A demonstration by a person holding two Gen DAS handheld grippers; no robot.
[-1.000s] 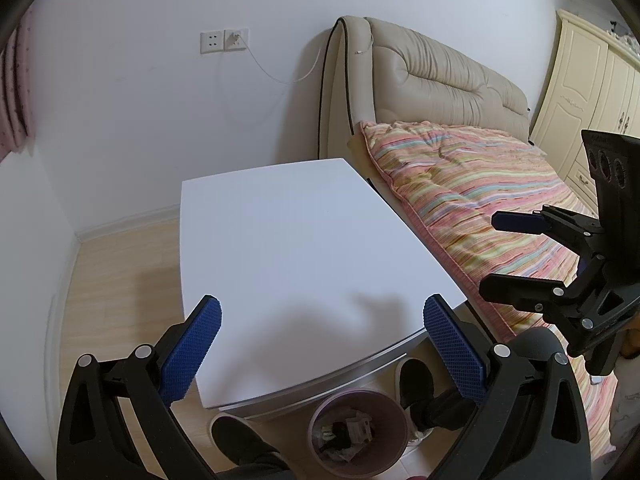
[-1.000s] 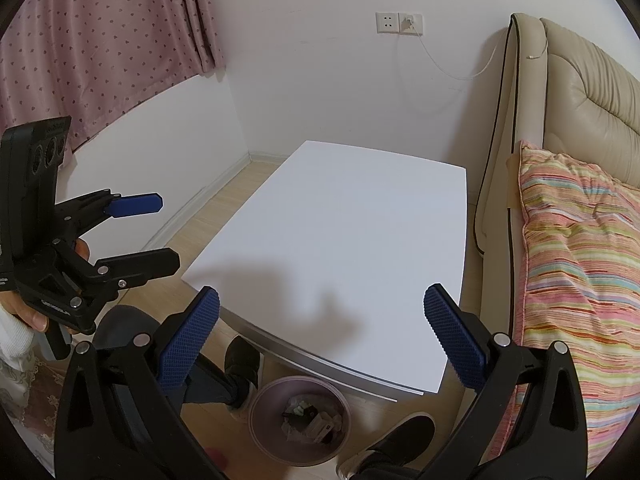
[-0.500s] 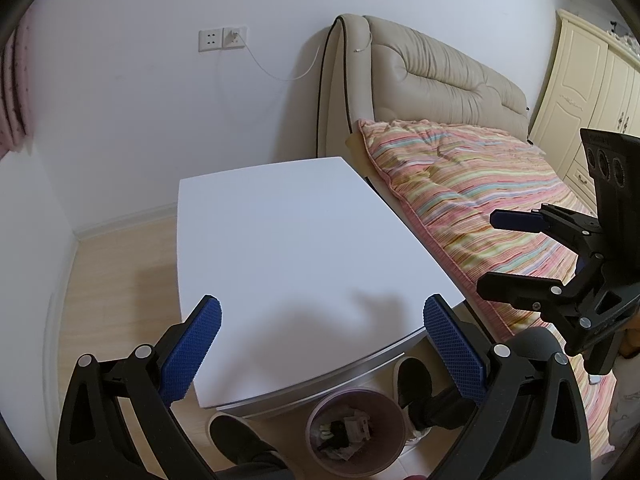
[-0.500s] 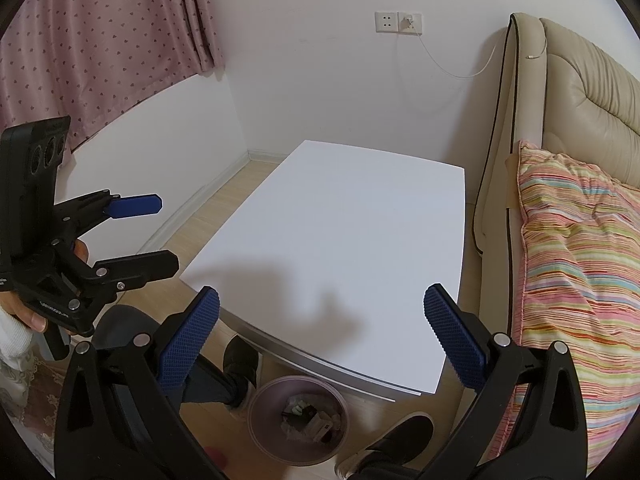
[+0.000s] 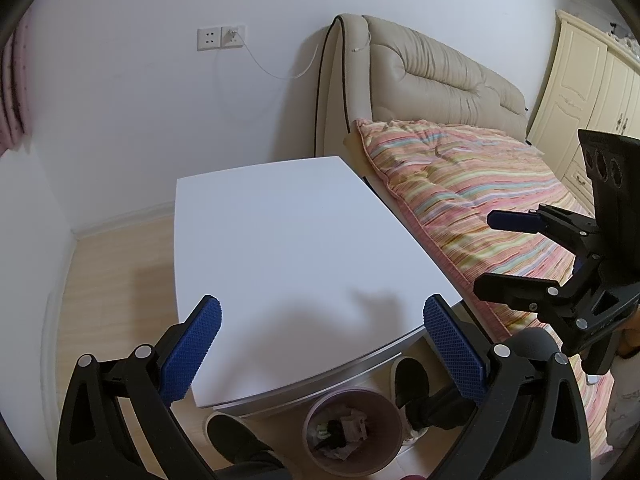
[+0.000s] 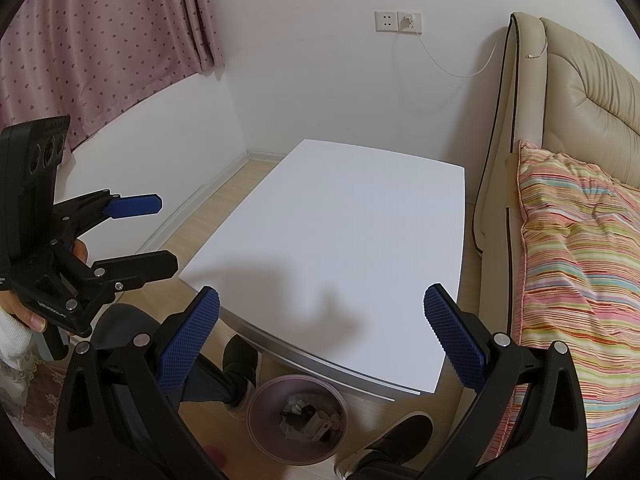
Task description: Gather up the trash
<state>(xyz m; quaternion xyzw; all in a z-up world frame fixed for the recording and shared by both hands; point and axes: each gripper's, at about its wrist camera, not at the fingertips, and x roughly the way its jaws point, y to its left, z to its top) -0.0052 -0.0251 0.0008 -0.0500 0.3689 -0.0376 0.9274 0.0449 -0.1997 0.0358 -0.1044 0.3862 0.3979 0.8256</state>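
Note:
A pinkish round waste bin (image 5: pixel 353 432) (image 6: pixel 297 420) stands on the floor under the near edge of the white table (image 5: pixel 288 248) (image 6: pixel 352 232), with crumpled trash (image 5: pixel 340 430) (image 6: pixel 306 418) inside. My left gripper (image 5: pixel 322 340) is open above the table's near edge, nothing between its blue pads. My right gripper (image 6: pixel 320 330) is open too and empty. Each gripper shows in the other's view: the right gripper (image 5: pixel 496 256) at the right, the left gripper (image 6: pixel 160 236) at the left. I see no trash on the tabletop.
A bed with a striped quilt (image 5: pixel 472 200) (image 6: pixel 576 264) and beige headboard (image 5: pixel 432 76) runs along the table's right side. The person's dark shoes (image 5: pixel 236 440) (image 6: pixel 240 364) flank the bin. A pink curtain (image 6: pixel 92 44), wall socket with cable (image 6: pixel 398 21) and cream wardrobe (image 5: pixel 588 88) surround.
Both views have barely shifted; the table sits slightly further left in the left wrist view. Both grippers stay open and empty.

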